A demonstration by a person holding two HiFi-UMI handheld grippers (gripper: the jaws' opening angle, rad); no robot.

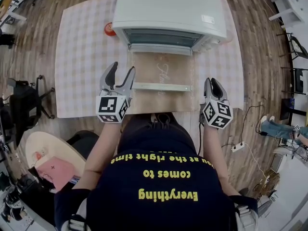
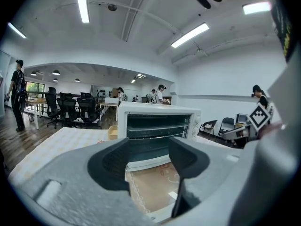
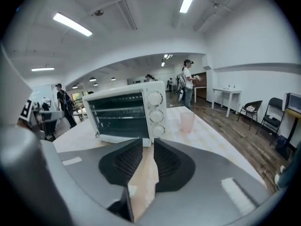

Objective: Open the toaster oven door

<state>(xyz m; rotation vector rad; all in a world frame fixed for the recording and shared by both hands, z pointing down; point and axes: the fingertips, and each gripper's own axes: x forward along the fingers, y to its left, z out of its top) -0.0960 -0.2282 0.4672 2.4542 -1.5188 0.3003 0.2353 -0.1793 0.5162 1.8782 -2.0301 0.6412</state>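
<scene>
- Head view: toaster oven (image 1: 171,6) door (image 1: 161,73) lies flat on bench (image 1: 82,61), centre frame.
- Left gripper (image 1: 122,69): jaws spread, holding nothing.
- Right gripper (image 1: 213,82): narrow gap, holding nothing.

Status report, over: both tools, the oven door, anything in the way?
Left tool open, empty. Right tool narrowly open, empty. Toaster oven door fully down. Nothing blocking it.

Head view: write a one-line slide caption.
Toaster oven door lies open; left gripper and right gripper hover empty before it.
</scene>
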